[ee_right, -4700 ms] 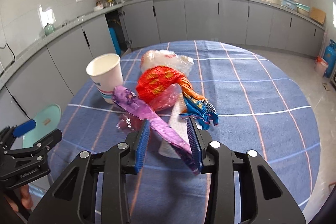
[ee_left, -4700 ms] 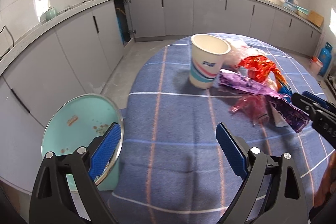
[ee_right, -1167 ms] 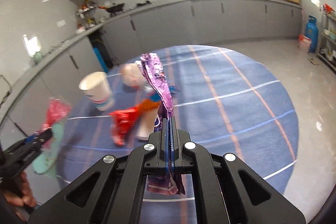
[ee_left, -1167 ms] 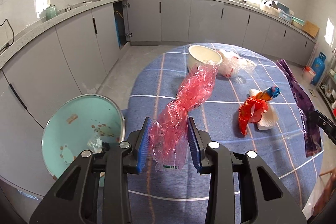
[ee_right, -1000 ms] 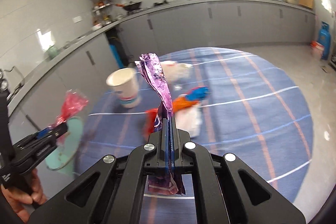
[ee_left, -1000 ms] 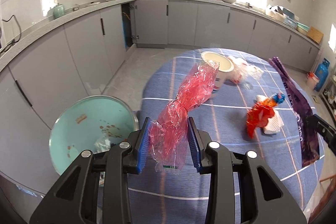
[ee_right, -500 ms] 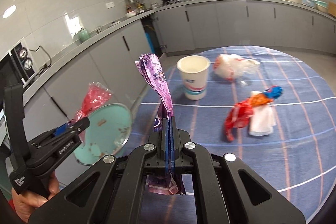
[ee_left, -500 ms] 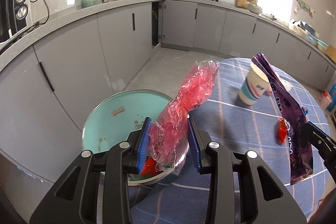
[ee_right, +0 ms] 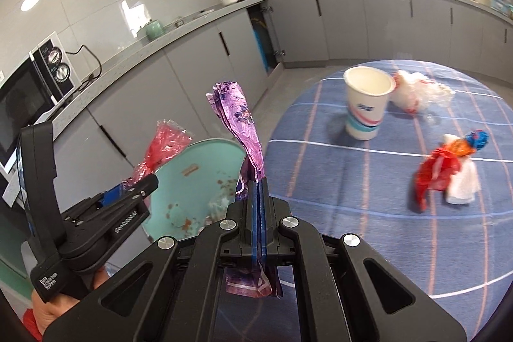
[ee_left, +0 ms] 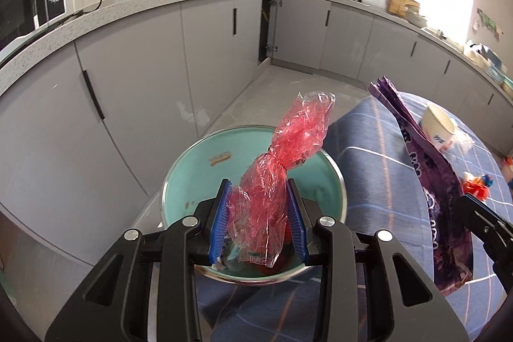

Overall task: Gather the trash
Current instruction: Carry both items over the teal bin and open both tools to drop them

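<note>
Your left hand-held gripper [ee_left: 259,218] is clamped on the crumpled red cellophane wrapper [ee_left: 282,159], its blue pads pressing the lower bulge from both sides while the twisted upper end stands up and leans to the right. Right below those pads sits the teal trash bin [ee_left: 179,169], its round metal rim open to you and some scraps lying at the bottom; the wrapper hangs over the near part of that opening. Your right hand-held gripper [ee_right: 259,213] has its jaws pressed flat together on the purple foil wrapper [ee_right: 239,120], which sticks up above the pads and trails a short end below them. From the right wrist view the purple wrapper lies in front of the bin's right rim, close to the edge of the bench [ee_right: 400,181] with its blue checked cloth. The bin stands just beside that rounded edge, on the floor side. To the left of the bin grey cabinet doors [ee_left: 128,79] run along the wall, and a strip of bare floor [ee_left: 282,92] lies between them and the bench. Well out on the cloth stand a paper cup [ee_right: 367,103], a white plastic bag [ee_right: 416,93] just behind it, and a red and orange wrapper [ee_right: 439,165] with a white scrap, apart from the cup.
</note>
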